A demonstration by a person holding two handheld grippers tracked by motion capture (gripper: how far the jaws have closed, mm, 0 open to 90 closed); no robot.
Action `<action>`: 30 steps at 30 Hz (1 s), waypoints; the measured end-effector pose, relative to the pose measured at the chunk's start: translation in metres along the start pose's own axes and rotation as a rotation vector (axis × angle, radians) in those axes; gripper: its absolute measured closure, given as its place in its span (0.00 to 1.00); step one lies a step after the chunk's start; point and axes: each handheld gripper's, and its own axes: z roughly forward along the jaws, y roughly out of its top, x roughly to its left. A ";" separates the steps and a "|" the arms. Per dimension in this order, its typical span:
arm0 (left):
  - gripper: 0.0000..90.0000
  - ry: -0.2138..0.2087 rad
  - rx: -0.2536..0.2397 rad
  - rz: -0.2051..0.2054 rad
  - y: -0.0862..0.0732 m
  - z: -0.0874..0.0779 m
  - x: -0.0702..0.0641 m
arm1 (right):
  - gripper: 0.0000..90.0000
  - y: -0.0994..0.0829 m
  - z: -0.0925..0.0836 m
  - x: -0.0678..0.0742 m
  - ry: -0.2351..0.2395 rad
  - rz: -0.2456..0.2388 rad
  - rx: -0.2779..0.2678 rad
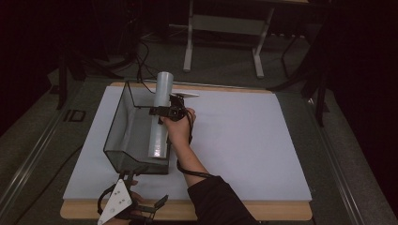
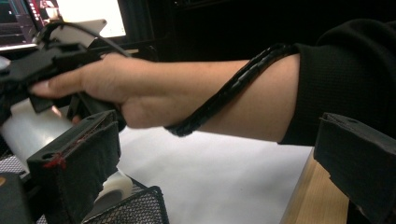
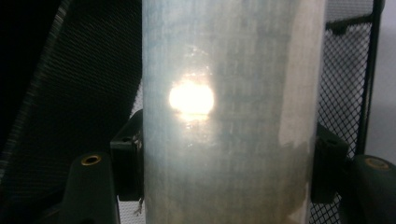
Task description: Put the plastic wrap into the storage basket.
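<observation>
A long pale roll (image 1: 164, 86) leans tilted in a black mesh basket (image 1: 123, 126), its upper end sticking out over the far rim. My right gripper (image 1: 162, 112) is shut on the roll around its middle. In the right gripper view the roll (image 3: 229, 116) stands between the two black pads (image 3: 126, 158), with the basket mesh (image 3: 70, 93) behind it. My left gripper (image 1: 149, 187) rests near the table's front edge, just in front of the basket, and its jaws stand wide apart with nothing between them. In the left gripper view (image 2: 215, 163) the roll's lower end (image 2: 114, 186) lies in the basket corner (image 2: 135, 207).
A white sheet (image 1: 244, 140) covers the table, with a wooden edge (image 1: 263, 211) at the front. The person's right forearm (image 2: 210, 93), with a cable wound around it, crosses in front of the left gripper. Another table's legs (image 1: 187, 47) and floor cables (image 1: 141, 56) lie beyond.
</observation>
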 end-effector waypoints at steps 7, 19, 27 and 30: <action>0.01 -0.001 0.001 0.000 0.000 0.000 0.001 | 0.36 -0.008 0.012 -0.004 -0.055 0.009 0.051; 0.01 -0.005 0.005 0.003 0.000 0.001 0.001 | 0.36 -0.020 0.019 -0.001 -0.108 -0.009 0.069; 0.01 -0.013 0.007 0.002 -0.001 0.002 0.000 | 0.31 -0.018 0.019 0.000 -0.113 -0.032 0.103; 0.01 -0.012 0.013 0.002 -0.001 0.002 0.001 | 0.24 -0.017 0.017 0.000 -0.045 -0.025 0.099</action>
